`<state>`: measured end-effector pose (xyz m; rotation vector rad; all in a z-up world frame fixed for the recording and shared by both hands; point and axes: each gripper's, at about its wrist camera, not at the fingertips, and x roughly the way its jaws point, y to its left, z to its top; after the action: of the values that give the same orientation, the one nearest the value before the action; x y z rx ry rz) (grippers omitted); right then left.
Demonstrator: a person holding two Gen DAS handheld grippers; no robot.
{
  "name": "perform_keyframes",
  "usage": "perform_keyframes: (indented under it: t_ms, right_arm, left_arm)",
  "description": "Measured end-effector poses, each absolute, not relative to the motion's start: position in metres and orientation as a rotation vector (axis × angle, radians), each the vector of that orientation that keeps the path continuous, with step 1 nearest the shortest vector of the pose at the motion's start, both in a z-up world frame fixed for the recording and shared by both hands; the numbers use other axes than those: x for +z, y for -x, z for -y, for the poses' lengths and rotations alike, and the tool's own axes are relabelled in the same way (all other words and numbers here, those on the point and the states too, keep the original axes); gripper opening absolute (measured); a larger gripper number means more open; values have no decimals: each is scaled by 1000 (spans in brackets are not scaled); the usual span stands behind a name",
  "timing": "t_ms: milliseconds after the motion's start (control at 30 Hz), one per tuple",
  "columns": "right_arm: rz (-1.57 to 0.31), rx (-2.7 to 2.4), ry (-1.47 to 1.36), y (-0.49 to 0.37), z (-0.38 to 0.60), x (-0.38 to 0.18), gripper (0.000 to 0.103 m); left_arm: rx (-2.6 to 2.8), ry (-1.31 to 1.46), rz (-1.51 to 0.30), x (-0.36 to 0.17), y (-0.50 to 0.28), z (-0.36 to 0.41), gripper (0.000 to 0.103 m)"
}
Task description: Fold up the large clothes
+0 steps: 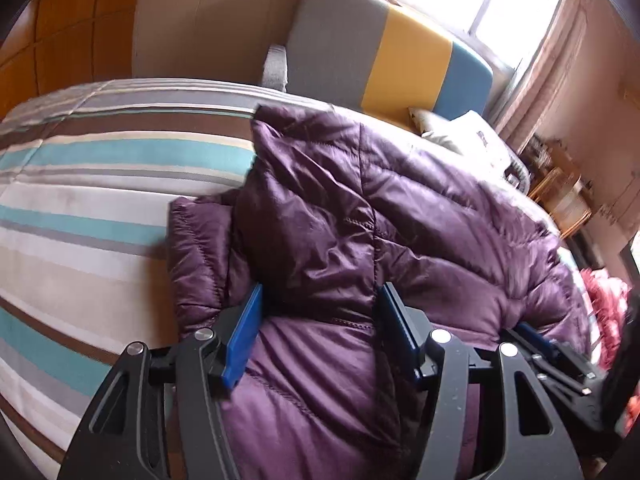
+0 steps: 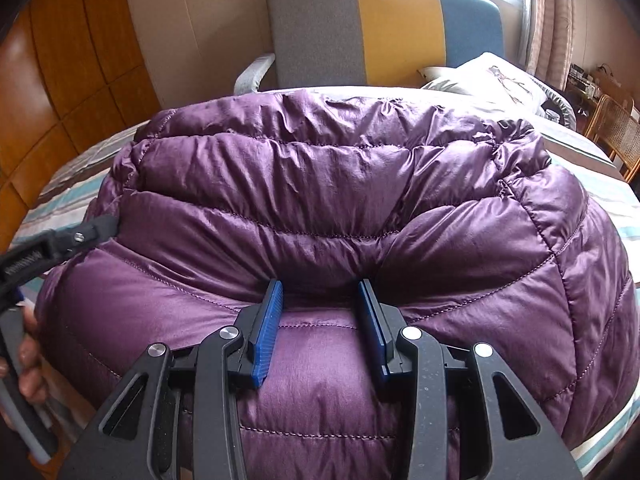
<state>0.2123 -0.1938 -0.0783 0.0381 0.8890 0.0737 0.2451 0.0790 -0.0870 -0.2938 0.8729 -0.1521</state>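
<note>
1. Left wrist view, progress: the purple padded jacket (image 1: 360, 208) lies on the striped bed cover (image 1: 80, 184), near the padded headboard (image 1: 384, 60). One panel already lies doubled over the body, with a sleeve end (image 1: 192, 256) poking out at the left. So, by my reading, a first fold is in place and the bundle is not yet compact; further folds and a final smoothing remain.

2. Left wrist view, grip: your left gripper (image 1: 320, 324) has its blue pads (image 1: 244, 340) set about halfway apart, with a thick puffed ridge of the jacket bulging between them. The pads press into the padding on both sides, so you are pinching a wad of jacket. At the right edge your other gripper shows, also sunk in the fabric.

3. Right wrist view, progress: the jacket (image 2: 340, 184) fills most of the frame, heaped into a mound on the bed (image 2: 600, 184), with a pillow (image 2: 492, 76) beyond it. The quilted rows run across, rumpled, and the near edge is gathered toward you. The garment looks mid-fold, not finished.

4. Right wrist view, grip: your right gripper (image 2: 320, 320) holds its pads (image 2: 266, 332) a moderate way apart, clamped on a raised roll of the jacket's near edge; fabric puckers around both pads. Your left gripper (image 2: 92, 228) enters at the left, its tip buried in the jacket's side, with your fingers (image 2: 30, 364) on its handle.
</note>
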Motion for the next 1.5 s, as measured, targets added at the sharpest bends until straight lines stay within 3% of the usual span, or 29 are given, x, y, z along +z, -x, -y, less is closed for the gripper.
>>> perform_keyframes:
  t_ms: [367, 433, 500, 533, 700, 1033, 1133, 1200, 1267, 1500]
  right_arm:
    - [-804, 117, -46, -180, 190, -39, 39]
    - [-798, 121, -29, -172, 188, -38, 27]
    - [-810, 126, -23, -167, 186, -40, 26]
    - [-810, 124, -17, -167, 188, -41, 22]
    - [-834, 112, -22, -169, 191, -49, 22]
    - [-861, 110, -58, -176, 195, -74, 22]
    - [-859, 115, -69, -177, 196, -78, 22]
    - [-857, 118, -74, -177, 197, -80, 22]
    - [-854, 123, -81, -176, 198, -81, 22]
    - [-828, 135, -88, -173, 205, -92, 21]
  left_arm:
    - [-123, 571, -922, -104, -227, -160, 60]
    - [-147, 644, -933, -115, -222, -169, 60]
    - [-181, 709, -940, -125, -217, -174, 60]
    - [-193, 728, -933, -127, -215, -175, 60]
    - [-278, 862, -912, -140, -215, -172, 67]
    - [-371, 872, -913, -141, -222, -140, 65]
    - [-379, 907, -916, -144, -218, -139, 49]
    - [-380, 912, -904, -143, -216, -139, 31]
    - [-389, 907, -881, -136, -214, -135, 20]
    - [-482, 866, -766, -86, -210, -113, 11]
